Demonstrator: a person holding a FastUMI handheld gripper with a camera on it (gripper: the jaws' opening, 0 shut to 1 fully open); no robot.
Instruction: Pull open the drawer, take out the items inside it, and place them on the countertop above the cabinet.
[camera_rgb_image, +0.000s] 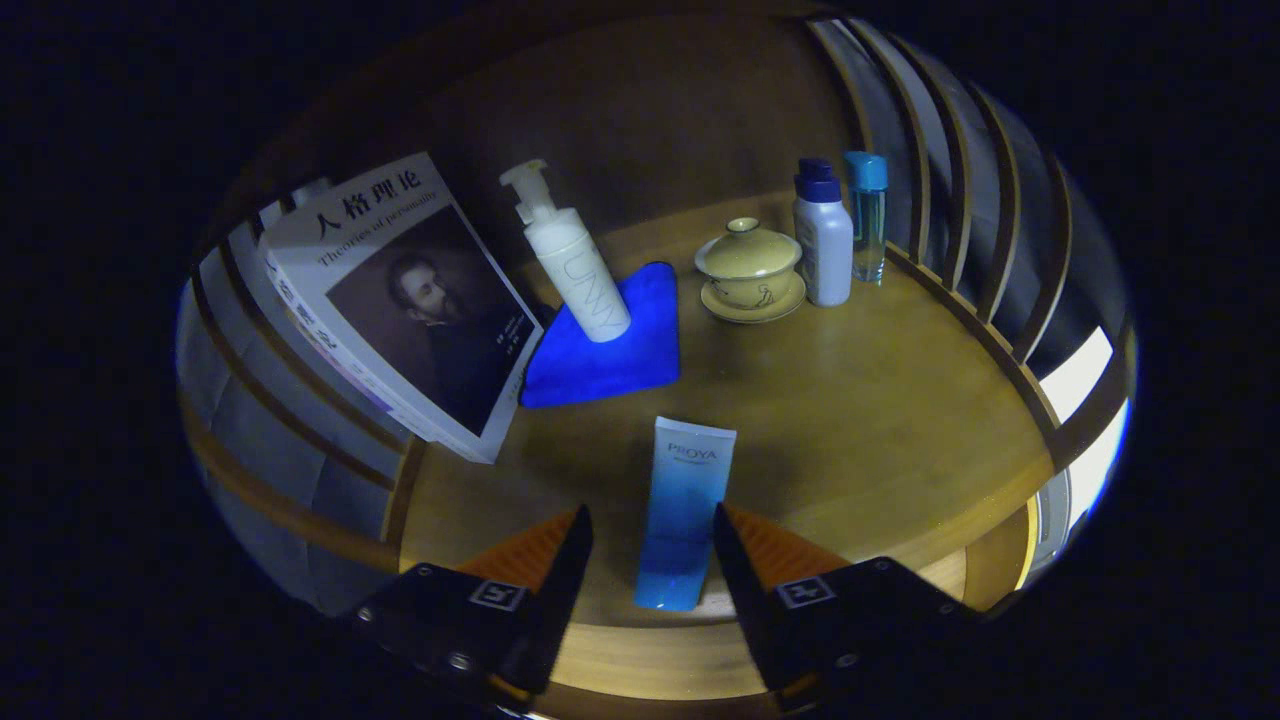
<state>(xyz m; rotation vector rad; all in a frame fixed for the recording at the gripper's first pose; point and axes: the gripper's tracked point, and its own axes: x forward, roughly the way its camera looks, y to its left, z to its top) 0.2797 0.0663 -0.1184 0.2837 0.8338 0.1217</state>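
Gripper (650, 535) is wide open, nothing held. The blue-white tube (684, 510) lies flat on the desk (880, 400) between the two fingers, lower end level w/ the fingertips, cap end pointing away toward the middle of the desk. Gaps show on both sides of the tube, so neither finger seems to touch it.

Progress, as a judgement: the tube lying on the countertop w/ the fingers spread around it looks like an item already set down and let go. Can't tell whether more items are left in the drawer, or whether it's open. So at least one placement looks done; the rest is unknown.

Surface: wooden top w/ a curved front edge, warm brown, dimly lit. Beyond the tube, a blue cloth (605, 350) w/ a white pump bottle (575, 265) standing on it, tilted-looking from the lens. Beside the cloth, a book (400, 300) leans propped up at an angle. Across from it a lidded tea bowl (750, 270) on its saucer, then a white bottle w/ blue cap (822, 240) just beside it, and a clear bottle w/ light blue cap (867, 215) next to that.

Room: curved wooden slats (960, 200) rail both sides of the desk; bright patch past the slats near the bottles.
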